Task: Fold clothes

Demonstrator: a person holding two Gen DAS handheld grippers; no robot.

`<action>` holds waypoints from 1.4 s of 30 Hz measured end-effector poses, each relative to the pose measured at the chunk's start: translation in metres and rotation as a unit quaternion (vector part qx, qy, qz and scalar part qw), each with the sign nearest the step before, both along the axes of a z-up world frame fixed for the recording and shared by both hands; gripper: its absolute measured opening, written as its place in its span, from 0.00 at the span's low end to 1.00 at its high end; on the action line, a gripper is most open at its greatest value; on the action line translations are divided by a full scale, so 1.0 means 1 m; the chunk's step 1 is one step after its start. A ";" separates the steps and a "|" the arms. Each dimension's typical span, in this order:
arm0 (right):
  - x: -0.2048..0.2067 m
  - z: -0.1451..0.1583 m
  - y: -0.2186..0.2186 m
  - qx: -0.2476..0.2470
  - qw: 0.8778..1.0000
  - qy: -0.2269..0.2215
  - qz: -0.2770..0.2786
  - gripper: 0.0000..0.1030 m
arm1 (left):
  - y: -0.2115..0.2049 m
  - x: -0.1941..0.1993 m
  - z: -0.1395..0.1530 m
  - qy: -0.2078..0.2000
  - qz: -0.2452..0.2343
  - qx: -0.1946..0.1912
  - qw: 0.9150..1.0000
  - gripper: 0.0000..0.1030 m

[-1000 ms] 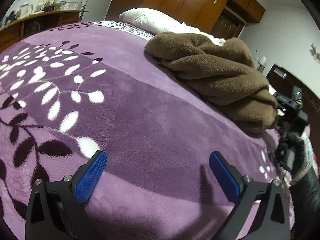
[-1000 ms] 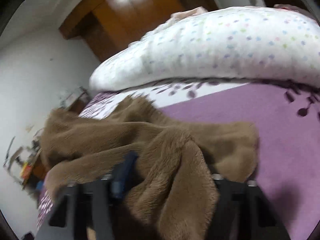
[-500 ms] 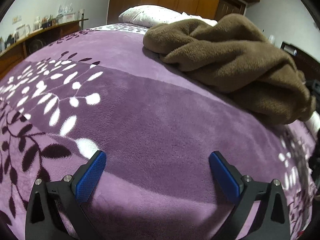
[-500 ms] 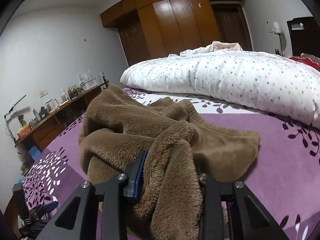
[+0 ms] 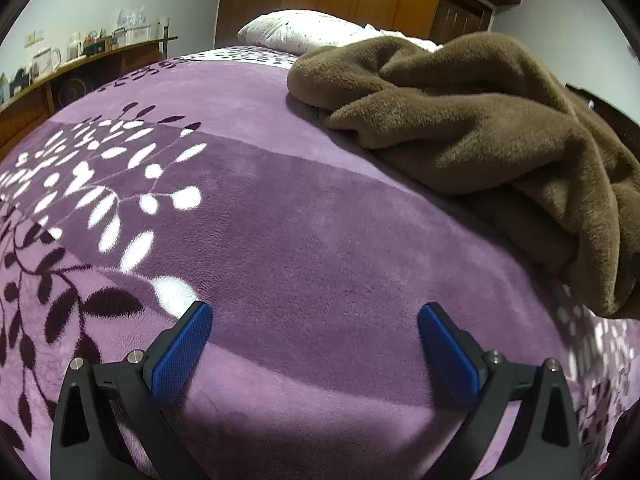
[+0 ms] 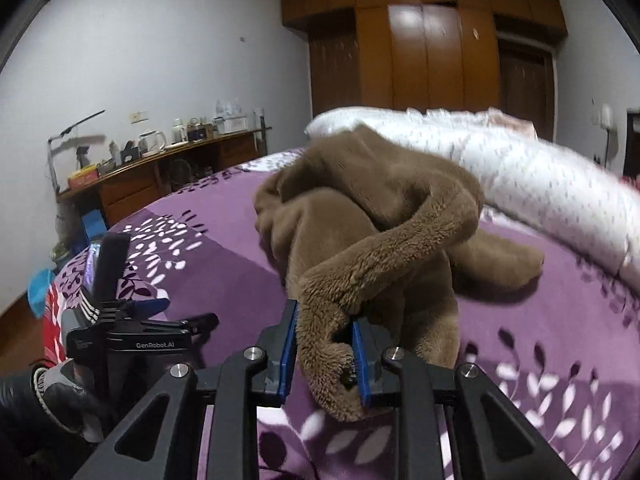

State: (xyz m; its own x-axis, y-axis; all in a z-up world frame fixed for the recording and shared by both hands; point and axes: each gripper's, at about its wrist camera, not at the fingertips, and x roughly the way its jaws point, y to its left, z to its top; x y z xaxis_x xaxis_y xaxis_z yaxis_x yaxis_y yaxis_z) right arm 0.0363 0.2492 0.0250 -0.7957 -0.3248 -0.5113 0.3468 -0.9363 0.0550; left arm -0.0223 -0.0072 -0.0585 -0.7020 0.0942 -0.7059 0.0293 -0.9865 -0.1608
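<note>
Right tool clamped on an edge of the brown fleece garment, bunched on the bed. Left tool wide, empty. Judged: spreading stage; next needs a second edge pinched.

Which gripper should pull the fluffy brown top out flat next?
Probably the right gripper: it is already shut on a bunched end of the brown top. The left gripper is open and empty over the purple blanket.
</note>
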 end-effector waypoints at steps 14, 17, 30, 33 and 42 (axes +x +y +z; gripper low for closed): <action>-0.045 -0.053 0.038 -0.066 0.994 -0.077 -0.035 0.26 | 0.012 -0.012 -0.003 -0.009 0.008 -0.065 0.998 1.00; -0.049 -0.056 0.035 -0.052 0.994 -0.083 -0.043 0.28 | 0.011 -0.014 -0.003 -0.009 0.008 -0.065 0.998 1.00; -0.044 -0.081 -0.038 0.146 0.987 -0.058 -0.017 1.00 | 0.027 -0.006 -0.002 0.002 0.016 -0.119 0.993 1.00; -0.050 -0.083 -0.026 0.106 0.992 -0.074 -0.008 1.00 | 0.017 -0.010 -0.003 -0.003 0.010 -0.093 0.996 1.00; -0.055 -0.091 -0.023 0.088 0.988 -0.119 0.043 1.00 | 0.014 -0.007 -0.004 -0.004 0.006 -0.075 0.997 1.00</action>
